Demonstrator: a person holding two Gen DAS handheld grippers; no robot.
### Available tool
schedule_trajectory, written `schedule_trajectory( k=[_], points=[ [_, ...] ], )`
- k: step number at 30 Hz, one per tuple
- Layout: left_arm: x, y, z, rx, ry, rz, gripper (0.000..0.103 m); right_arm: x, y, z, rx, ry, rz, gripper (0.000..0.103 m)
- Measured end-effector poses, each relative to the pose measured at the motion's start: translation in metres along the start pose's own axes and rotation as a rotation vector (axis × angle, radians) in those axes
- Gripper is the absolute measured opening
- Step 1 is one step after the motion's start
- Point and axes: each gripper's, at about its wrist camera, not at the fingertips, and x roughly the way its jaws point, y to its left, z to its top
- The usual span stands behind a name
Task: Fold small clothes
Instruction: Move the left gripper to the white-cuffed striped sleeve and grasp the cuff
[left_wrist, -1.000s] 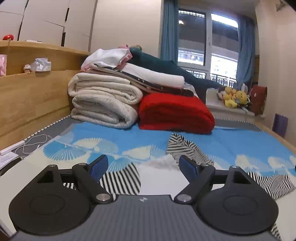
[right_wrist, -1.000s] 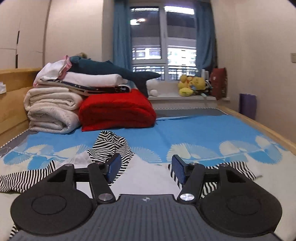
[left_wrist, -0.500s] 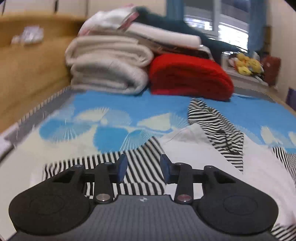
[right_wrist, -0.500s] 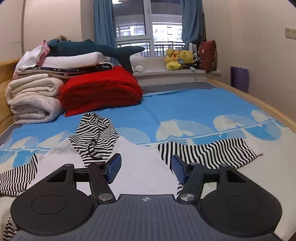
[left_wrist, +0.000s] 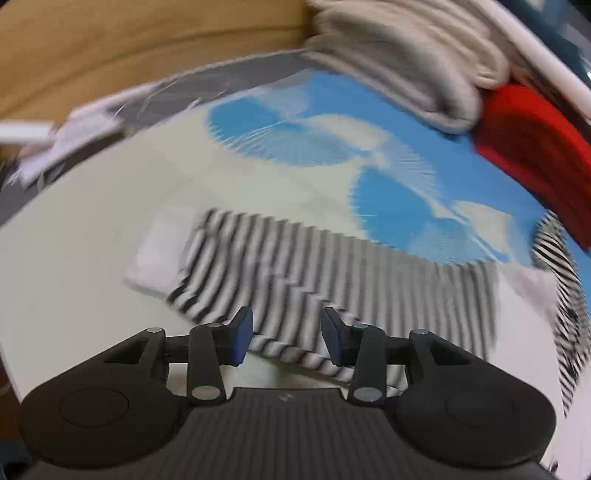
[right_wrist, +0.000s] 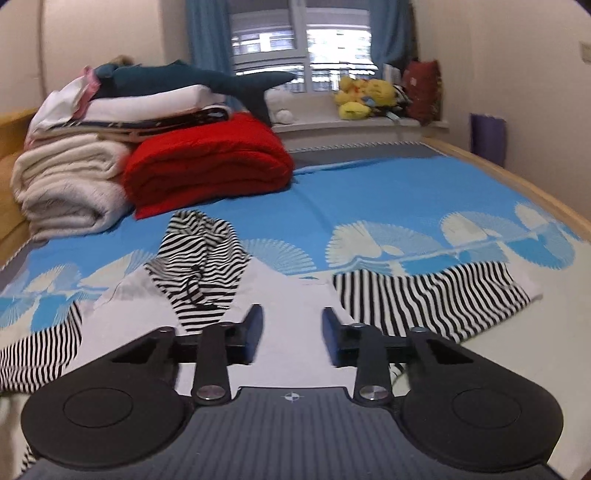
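A small white garment with black-and-white striped sleeves and hood lies spread on the bed. In the left wrist view my left gripper (left_wrist: 287, 338) is open just above its left striped sleeve (left_wrist: 295, 273), which ends in a white cuff (left_wrist: 159, 254); the view is blurred. In the right wrist view my right gripper (right_wrist: 291, 334) is open and empty over the white body (right_wrist: 291, 291). The striped hood (right_wrist: 201, 266) lies ahead to the left, and the right striped sleeve (right_wrist: 432, 299) stretches to the right.
A blue and white fan-patterned sheet (right_wrist: 388, 206) covers the bed. Folded cream blankets (right_wrist: 70, 184), a red blanket (right_wrist: 207, 166) and a plush shark (right_wrist: 192, 79) are stacked at the back left. A wooden bed edge (right_wrist: 517, 181) runs along the right. Stuffed toys (right_wrist: 362, 96) sit on the windowsill.
My left gripper has swung left and tilted down over the left sleeve, its jaws a little wider than half a second ago. My right gripper has risen slightly and stayed open.
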Motion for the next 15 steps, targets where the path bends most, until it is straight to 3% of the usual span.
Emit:
schedule_trajectory(
  k=[4,6,15],
  points=[
    [0.018,0.020,0.003,-0.077,0.057,0.052,0.054,-0.001,0.010,0.000,-0.046,-0.004,-0.005,0.027],
    [0.023,0.022,0.002,-0.117,0.081,0.059,0.065,0.001,0.014,-0.001,-0.055,0.008,-0.011,0.027],
    [0.055,0.034,0.004,-0.162,0.159,0.106,0.070,0.013,0.032,-0.009,-0.099,0.072,-0.036,0.028]
  ],
)
